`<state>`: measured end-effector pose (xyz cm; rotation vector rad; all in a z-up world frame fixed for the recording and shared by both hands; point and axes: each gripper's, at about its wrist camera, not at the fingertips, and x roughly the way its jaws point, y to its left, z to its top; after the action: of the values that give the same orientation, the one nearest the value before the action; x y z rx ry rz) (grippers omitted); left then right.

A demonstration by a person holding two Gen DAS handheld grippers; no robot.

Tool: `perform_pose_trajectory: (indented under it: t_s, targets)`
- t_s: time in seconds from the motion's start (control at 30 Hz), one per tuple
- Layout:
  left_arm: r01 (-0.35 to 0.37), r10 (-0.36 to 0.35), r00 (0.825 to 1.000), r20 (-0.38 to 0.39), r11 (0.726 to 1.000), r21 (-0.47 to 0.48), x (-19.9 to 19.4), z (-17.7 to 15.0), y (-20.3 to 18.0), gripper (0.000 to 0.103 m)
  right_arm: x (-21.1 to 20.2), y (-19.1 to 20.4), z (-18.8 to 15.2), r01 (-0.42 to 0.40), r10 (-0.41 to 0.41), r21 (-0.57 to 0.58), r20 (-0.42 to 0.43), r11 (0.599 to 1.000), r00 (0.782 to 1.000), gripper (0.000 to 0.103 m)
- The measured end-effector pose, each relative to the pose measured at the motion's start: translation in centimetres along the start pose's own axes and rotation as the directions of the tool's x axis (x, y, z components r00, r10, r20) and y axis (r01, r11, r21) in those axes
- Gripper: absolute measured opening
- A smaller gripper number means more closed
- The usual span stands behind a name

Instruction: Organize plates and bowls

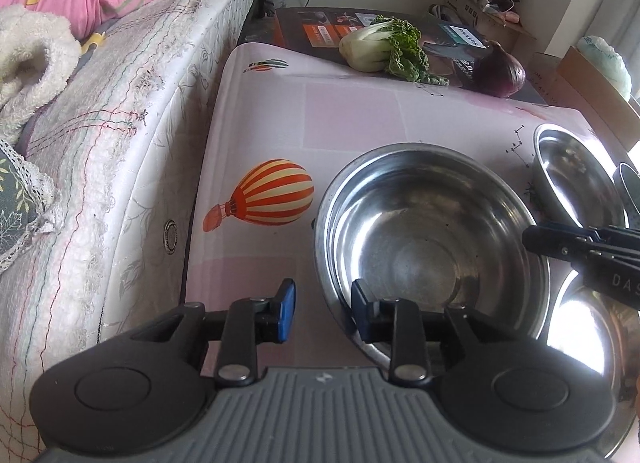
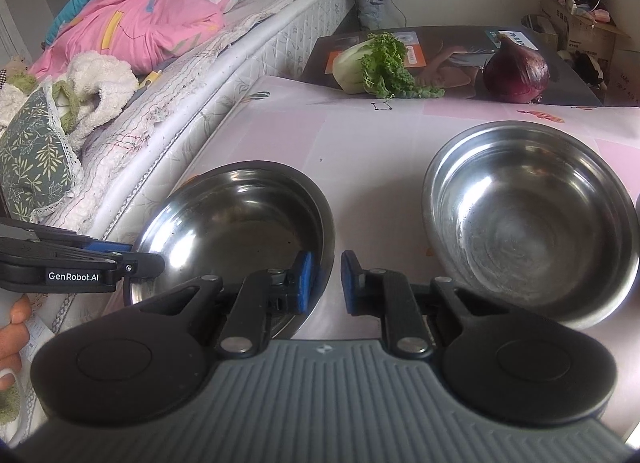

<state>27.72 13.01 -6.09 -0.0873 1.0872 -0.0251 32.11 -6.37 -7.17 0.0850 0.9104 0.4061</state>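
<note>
A large steel bowl [image 1: 432, 231] sits on the pink table; it is the left bowl in the right wrist view [image 2: 236, 223]. My left gripper [image 1: 323, 305] is open, its jaws astride the bowl's near-left rim, one inside and one outside. My right gripper [image 2: 326, 279] is open, astride the same bowl's right rim; it enters the left wrist view [image 1: 560, 243] from the right. A second steel bowl [image 2: 532, 219] stands to the right, also seen in the left wrist view [image 1: 572, 171]. A third bowl [image 1: 592, 343] lies at the near right.
The pink table cover [image 1: 344, 115] carries a balloon print. A bok choy [image 2: 376, 63] and a red onion [image 2: 516, 71] lie at the far edge. A mattress [image 2: 240, 59] with bedding runs along the left. Cardboard boxes [image 1: 480, 7] stand at the back right.
</note>
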Motion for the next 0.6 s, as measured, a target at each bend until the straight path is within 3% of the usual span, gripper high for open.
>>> perform_pose_trajectory:
  t_s: [0.13, 0.6]
  targets:
    - [0.022, -0.023, 1.000, -0.012, 0.999, -0.023, 0.23, 0.25, 0.17, 0.018, 0.34, 0.13, 0.17, -0.016, 0.016, 0.010, -0.008, 1.000, 1.000, 0.010]
    - [0.007, -0.008, 1.000, -0.030, 1.000, -0.029, 0.59, 0.74, 0.50, 0.019, 0.84, 0.54, 0.66, -0.021, 0.021, -0.001, -0.013, 1.000, 1.000, 0.009]
